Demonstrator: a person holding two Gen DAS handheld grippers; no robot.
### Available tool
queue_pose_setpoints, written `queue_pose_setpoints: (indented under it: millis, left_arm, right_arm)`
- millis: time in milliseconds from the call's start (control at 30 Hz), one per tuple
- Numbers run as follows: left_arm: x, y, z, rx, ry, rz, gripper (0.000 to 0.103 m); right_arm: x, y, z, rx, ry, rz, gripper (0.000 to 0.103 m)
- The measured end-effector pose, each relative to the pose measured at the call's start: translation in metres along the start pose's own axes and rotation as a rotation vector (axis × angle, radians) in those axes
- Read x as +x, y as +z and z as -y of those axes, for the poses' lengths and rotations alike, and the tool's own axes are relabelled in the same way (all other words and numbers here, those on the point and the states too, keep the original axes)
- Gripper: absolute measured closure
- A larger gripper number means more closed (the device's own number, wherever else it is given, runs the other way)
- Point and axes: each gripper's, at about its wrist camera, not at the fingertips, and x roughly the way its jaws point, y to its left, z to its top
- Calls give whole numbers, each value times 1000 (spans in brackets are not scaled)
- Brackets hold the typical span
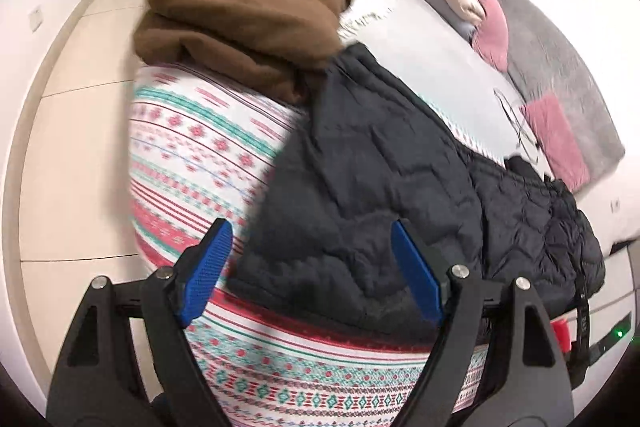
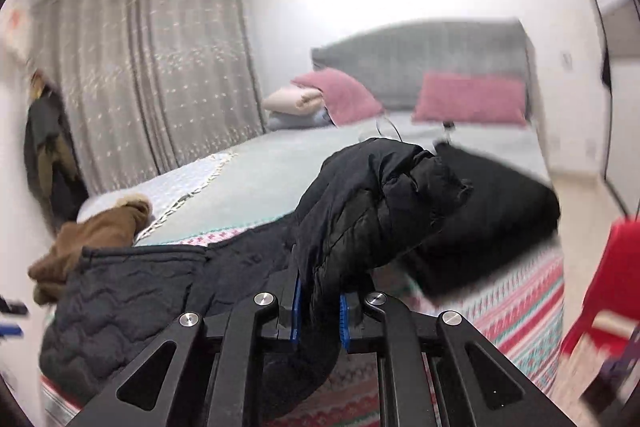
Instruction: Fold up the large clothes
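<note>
A black quilted jacket (image 1: pixel 384 179) lies spread across the foot of the bed (image 1: pixel 192 131), over the patterned cover. My left gripper (image 1: pixel 310 247) is open, its blue fingers (image 1: pixel 208 267) just above the jacket's near edge, holding nothing. My right gripper (image 2: pixel 320 307) is shut on a bunched part of the jacket (image 2: pixel 372 203) and holds it lifted above the bed. The rest of the jacket (image 2: pixel 132 299) lies flat at the lower left in the right wrist view.
A brown garment (image 1: pixel 240 23) is piled at the bed's far left corner, also in the right wrist view (image 2: pixel 92 235). Pink pillows (image 2: pixel 472 99) and folded blankets (image 2: pixel 296 99) lie by the grey headboard. A red chair (image 2: pixel 608 287) stands at right. Curtains (image 2: pixel 140 75) hang behind.
</note>
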Motion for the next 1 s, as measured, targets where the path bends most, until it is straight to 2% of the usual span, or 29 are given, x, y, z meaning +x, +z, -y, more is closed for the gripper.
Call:
queue_pose_setpoints:
  millis: [267,500,667,800,867,1000]
  left_arm:
    - [-3,8,-31,-84,-22,-8,21]
    - [-11,13,-53,-146,-53,-1,21]
    - [-13,17,-68,-198,-75,0,21]
    - [-13,18,-79,-232,-80,-4,21]
    - [-12,19,-83,-246,-79,-5,21]
    - [-9,21,-88,-244,-81,-14,21]
  right_arm:
    - [-18,24,-78,-248,52,99,90]
    - [-39,15,-161,-514,128,183,90]
    - [-51,-27,-239,-769,197,245,90]
    - [-51,-79,-299,-973,263,271,90]
    - [-47,-111,-325,-1084,289,261,90]
    - [-37,-160,-354,-1225,333,217,90]
